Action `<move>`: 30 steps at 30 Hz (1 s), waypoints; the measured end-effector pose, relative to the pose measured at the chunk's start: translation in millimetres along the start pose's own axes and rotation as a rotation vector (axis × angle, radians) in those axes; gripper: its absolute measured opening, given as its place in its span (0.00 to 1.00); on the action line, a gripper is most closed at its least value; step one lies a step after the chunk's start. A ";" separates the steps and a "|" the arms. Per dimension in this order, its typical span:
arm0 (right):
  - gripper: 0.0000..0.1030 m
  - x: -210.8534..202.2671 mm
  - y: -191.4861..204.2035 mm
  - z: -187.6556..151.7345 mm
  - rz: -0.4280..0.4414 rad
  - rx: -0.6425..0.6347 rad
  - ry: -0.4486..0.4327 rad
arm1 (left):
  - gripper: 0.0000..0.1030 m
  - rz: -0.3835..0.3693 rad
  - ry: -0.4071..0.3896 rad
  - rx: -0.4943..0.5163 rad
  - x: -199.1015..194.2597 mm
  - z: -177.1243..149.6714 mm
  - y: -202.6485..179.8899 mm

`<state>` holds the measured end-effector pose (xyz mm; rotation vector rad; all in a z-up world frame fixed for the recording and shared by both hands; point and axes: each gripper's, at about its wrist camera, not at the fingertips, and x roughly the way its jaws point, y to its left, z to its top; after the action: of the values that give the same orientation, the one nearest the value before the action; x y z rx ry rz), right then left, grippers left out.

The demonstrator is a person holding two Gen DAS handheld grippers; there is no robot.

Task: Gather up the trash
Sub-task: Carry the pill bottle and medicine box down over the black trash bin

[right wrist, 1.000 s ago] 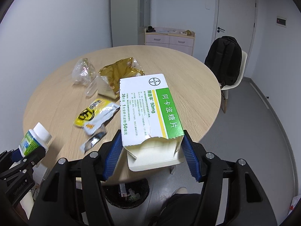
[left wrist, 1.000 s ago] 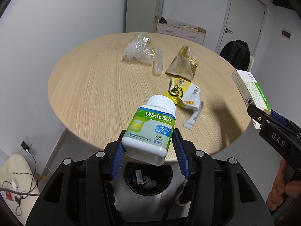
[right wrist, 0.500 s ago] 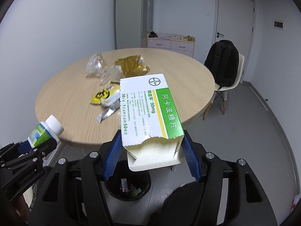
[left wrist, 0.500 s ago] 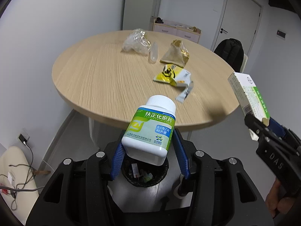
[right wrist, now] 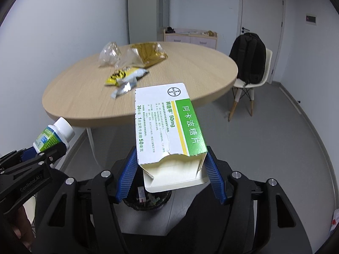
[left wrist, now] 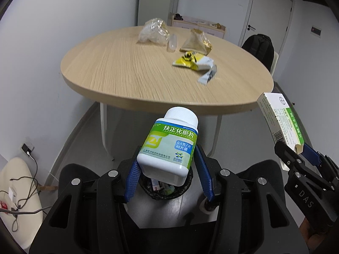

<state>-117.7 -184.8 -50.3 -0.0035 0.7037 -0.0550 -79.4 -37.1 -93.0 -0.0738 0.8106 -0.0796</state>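
My left gripper (left wrist: 167, 165) is shut on a white pill bottle (left wrist: 169, 146) with a green label, held above a black trash bin (left wrist: 169, 189) on the floor. My right gripper (right wrist: 169, 167) is shut on a torn white and green medicine box (right wrist: 167, 127), also above the bin (right wrist: 148, 200). The bottle also shows in the right wrist view (right wrist: 54, 136), and the box in the left wrist view (left wrist: 279, 119). On the round wooden table (left wrist: 131, 72) lie a clear plastic bag (left wrist: 153, 32), a gold pouch (left wrist: 196, 42), a yellow wrapper (left wrist: 191, 60) and a small silver wrapper (left wrist: 208, 76).
A white chair with a black backpack (right wrist: 249, 58) stands right of the table. A low cabinet (right wrist: 190, 37) sits at the back wall by a door. Cables and a white cushion (left wrist: 14, 182) lie on the floor at the left.
Both grippers have pulled back from the table and dropped lower, each still holding its item. The table edge now lies farther ahead and the bin sits right under the fingers.
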 end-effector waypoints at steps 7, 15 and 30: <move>0.57 16.5 -5.3 -18.8 -0.012 0.022 0.040 | 0.47 0.000 0.026 -0.004 13.8 -16.2 4.4; 0.57 39.8 0.2 -34.6 -0.014 0.026 0.084 | 0.47 0.000 0.071 -0.015 38.4 -32.0 13.8; 0.58 102.6 13.8 -66.2 -0.017 0.004 0.180 | 0.47 0.015 0.154 -0.052 93.8 -53.6 33.1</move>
<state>-81.8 -175.3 -167.4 -0.0011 0.8836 -0.0736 -52.6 -15.5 -200.6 -0.1115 0.9674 -0.0506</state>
